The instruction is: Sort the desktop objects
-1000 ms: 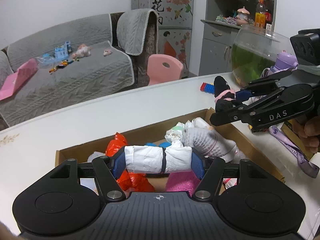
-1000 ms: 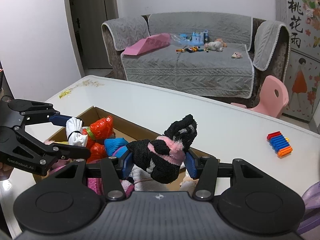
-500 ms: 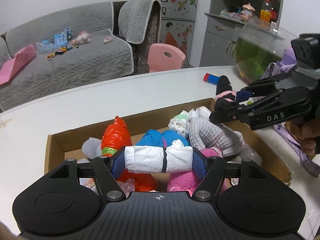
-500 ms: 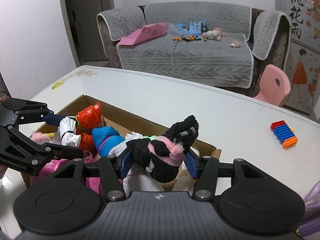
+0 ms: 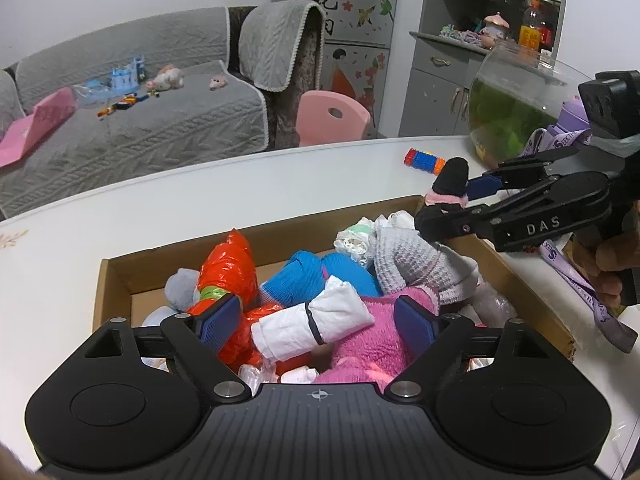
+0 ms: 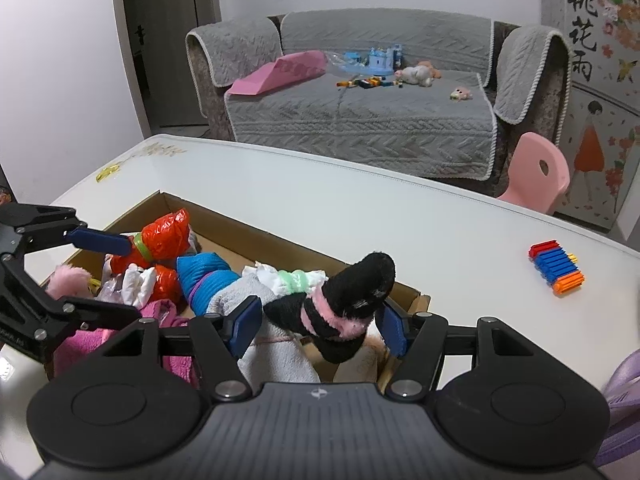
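White rolled cloth bundle w/ black band (image 5: pixel 312 326) lies free atop pile in brown cardboard box (image 5: pixel 116 276) – left gripper (image 5: pixel 320 320) opening, pads clear. Right gripper (image 6: pixel 318 326) opening round black-pink fuzzy sock (image 6: pixel 340 308) – near box edge, may tumble outside.

Your left gripper (image 5: pixel 316 320) is opening over the cardboard box (image 5: pixel 116 276); the white banded roll (image 5: pixel 312 326) lies tilted between its blue pads (image 5: pixel 220 322), touching neither. To your right, the other gripper (image 5: pixel 452 204) has a black-and-pink sock (image 5: pixel 450 184) between its jaws.

white roll (image 5: pixel 316 326), black-pink sock (image 6: pixel 340 306), blue pads (image 5: pixel 222 316)
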